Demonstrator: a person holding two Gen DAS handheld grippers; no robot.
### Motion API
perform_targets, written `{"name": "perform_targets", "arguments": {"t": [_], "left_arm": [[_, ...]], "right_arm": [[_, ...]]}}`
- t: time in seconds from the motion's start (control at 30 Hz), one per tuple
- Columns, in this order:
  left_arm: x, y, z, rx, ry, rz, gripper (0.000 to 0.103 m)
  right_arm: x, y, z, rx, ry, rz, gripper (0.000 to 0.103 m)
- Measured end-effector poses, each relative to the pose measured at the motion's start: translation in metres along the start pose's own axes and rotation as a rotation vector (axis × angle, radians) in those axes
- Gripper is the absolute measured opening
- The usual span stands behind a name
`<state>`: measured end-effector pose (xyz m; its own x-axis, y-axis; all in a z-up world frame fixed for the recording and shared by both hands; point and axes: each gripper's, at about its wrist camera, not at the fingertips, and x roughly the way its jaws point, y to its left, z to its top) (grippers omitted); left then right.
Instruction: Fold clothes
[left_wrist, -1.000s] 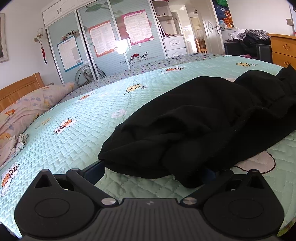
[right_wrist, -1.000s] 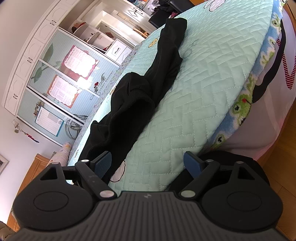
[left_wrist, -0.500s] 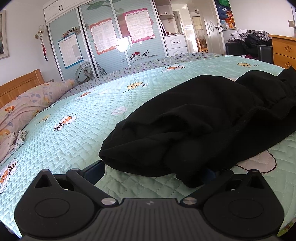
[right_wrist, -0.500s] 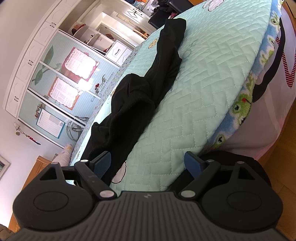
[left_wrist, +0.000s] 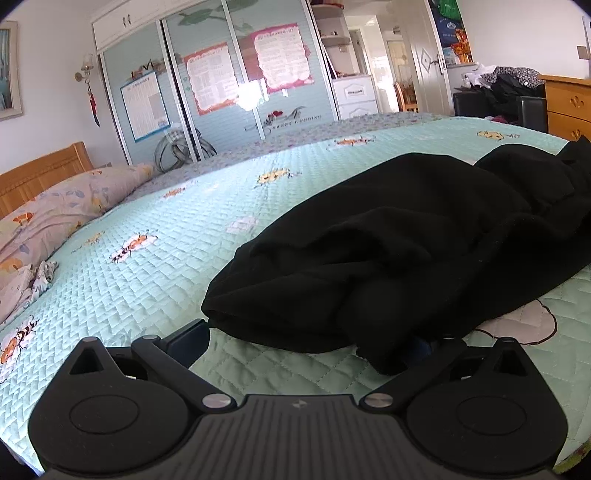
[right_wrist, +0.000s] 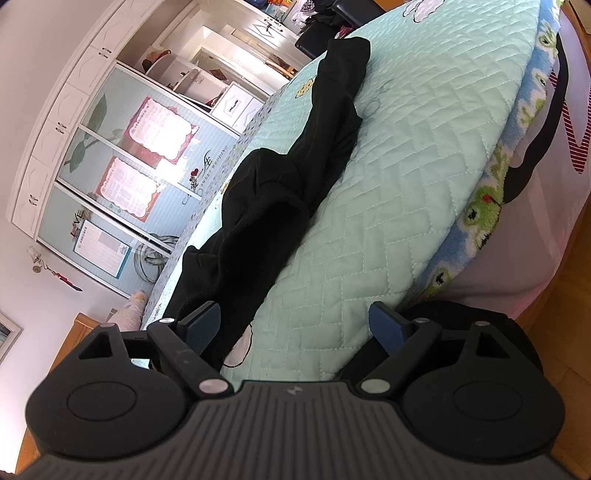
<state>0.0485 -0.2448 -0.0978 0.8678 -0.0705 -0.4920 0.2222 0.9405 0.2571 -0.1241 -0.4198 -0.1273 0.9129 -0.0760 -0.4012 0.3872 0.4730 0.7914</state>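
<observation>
Across the left of the left wrist view, a floral pillow (left_wrist: 55, 214) is lying against the wooden headboard (left_wrist: 40, 173), and the mint quilted bedspread (left_wrist: 147, 280) is stretching bare toward the middle of the bed. Right of centre, the black garment (left_wrist: 406, 240) is lying in a rumpled heap on the bedspread, its near edge drooping just ahead of the left claw (left_wrist: 306, 343). That claw is standing spread, its left finger (left_wrist: 188, 338) showing clear of the cloth while a black fold is hanging over the other one, so whether anything is touching there cannot be told.

Judging by the soft rolls and deep creases, the garment is looking like a thick knit or fleece: limp, fairly light, not slippery, and in no way fragile. It is likely sagging wherever it is unsupported, so taking hold at a hem or a ribbed cuff edge, with one claw at each corner, seems the best way of spreading it flat.

In the right wrist view, the black garment (right_wrist: 280, 192) is running as a long strip up the bed, and the right claw (right_wrist: 295, 325) is hovering wide apart near the bed's edge, gripping nothing, its left finger (right_wrist: 201, 325) just beside the cloth.

No basket or box for clothes is showing; far right, a dresser (left_wrist: 569, 107) is standing closed, with loose clothes (left_wrist: 506, 79) piled beside it.
</observation>
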Motion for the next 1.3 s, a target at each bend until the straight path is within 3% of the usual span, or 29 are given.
{"name": "perform_targets", "arguments": {"t": [0.37, 0.47, 0.53, 0.63, 0.73, 0.93, 1.07, 1.17, 1.2, 1.23, 1.3], "left_arm": [[-0.009, -0.011, -0.010, 0.020, -0.118, 0.104, 0.102], [-0.010, -0.011, -0.008, 0.017, -0.136, 0.074, 0.079], [-0.011, -0.013, -0.007, 0.030, -0.139, 0.055, 0.052], [-0.011, -0.015, -0.005, 0.045, -0.123, 0.022, 0.031], [-0.013, -0.012, -0.006, 0.051, -0.113, -0.006, 0.017], [-0.021, 0.020, -0.006, -0.003, -0.132, -0.002, 0.016], [-0.021, 0.076, -0.001, -0.129, -0.147, 0.098, 0.017], [-0.011, 0.139, 0.009, -0.241, -0.148, 0.232, 0.031], [-0.001, 0.165, 0.013, -0.279, -0.130, 0.282, 0.045], [0.008, 0.191, 0.016, -0.317, -0.111, 0.331, 0.053], [0.023, 0.237, 0.017, -0.427, -0.036, 0.374, 0.054]], "right_arm": [[0.005, -0.002, 0.005, 0.009, 0.001, 0.012, 0.089], [0.007, -0.001, 0.006, 0.010, 0.001, 0.014, 0.089], [0.008, 0.000, 0.006, 0.011, 0.001, 0.015, 0.090], [0.008, -0.001, 0.006, 0.011, 0.002, 0.017, 0.090], [0.008, -0.005, 0.007, 0.012, 0.002, 0.019, 0.090], [0.007, -0.012, 0.009, 0.016, 0.002, 0.024, 0.091], [0.006, -0.015, 0.009, 0.018, 0.002, 0.026, 0.091], [0.006, -0.016, 0.009, 0.017, 0.002, 0.025, 0.091], [0.005, -0.016, 0.009, 0.016, 0.002, 0.024, 0.091], [0.005, -0.016, 0.008, 0.015, 0.002, 0.023, 0.091], [0.005, -0.016, 0.008, 0.011, 0.003, 0.019, 0.091]]}}
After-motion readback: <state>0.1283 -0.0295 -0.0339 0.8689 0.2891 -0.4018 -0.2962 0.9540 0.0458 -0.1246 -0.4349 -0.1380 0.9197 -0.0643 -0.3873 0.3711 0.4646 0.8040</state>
